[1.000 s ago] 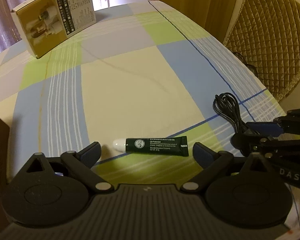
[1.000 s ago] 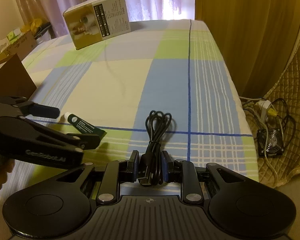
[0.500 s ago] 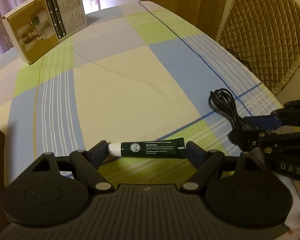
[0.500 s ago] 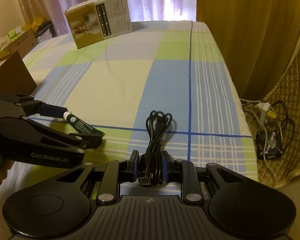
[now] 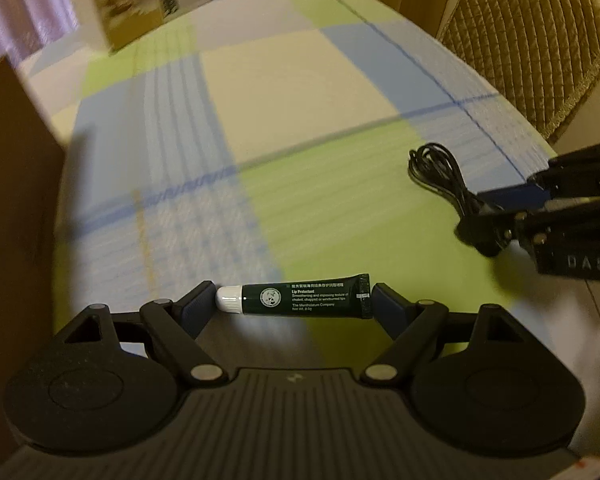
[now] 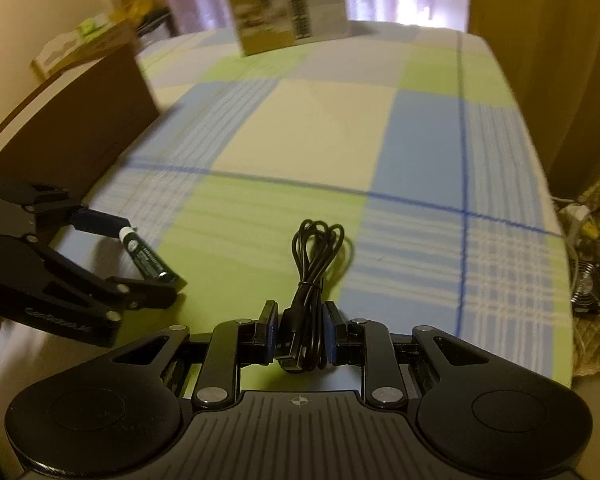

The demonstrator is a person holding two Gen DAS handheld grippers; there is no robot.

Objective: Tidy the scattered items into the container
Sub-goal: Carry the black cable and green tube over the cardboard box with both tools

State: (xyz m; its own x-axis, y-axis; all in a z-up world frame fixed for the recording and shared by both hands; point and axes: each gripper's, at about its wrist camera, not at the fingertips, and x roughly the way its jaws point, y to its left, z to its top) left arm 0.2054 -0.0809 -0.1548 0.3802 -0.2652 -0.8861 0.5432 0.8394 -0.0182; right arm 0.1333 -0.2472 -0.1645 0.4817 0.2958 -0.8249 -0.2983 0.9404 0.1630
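Between the left gripper's [image 5: 293,300] pads, a dark green tube [image 5: 300,300] is clamped end to end; the right gripper [image 6: 302,332] squeezes a black cable [image 6: 314,264] above the checked tablecloth [image 5: 300,92].

dark green tube [image 5: 300,300], black cable [image 6: 314,264], plaid tablecloth [image 5: 300,92].

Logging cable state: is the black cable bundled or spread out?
Bundled: the black cable is looped and cinched by a tie, its plug end pinched in the right claw.
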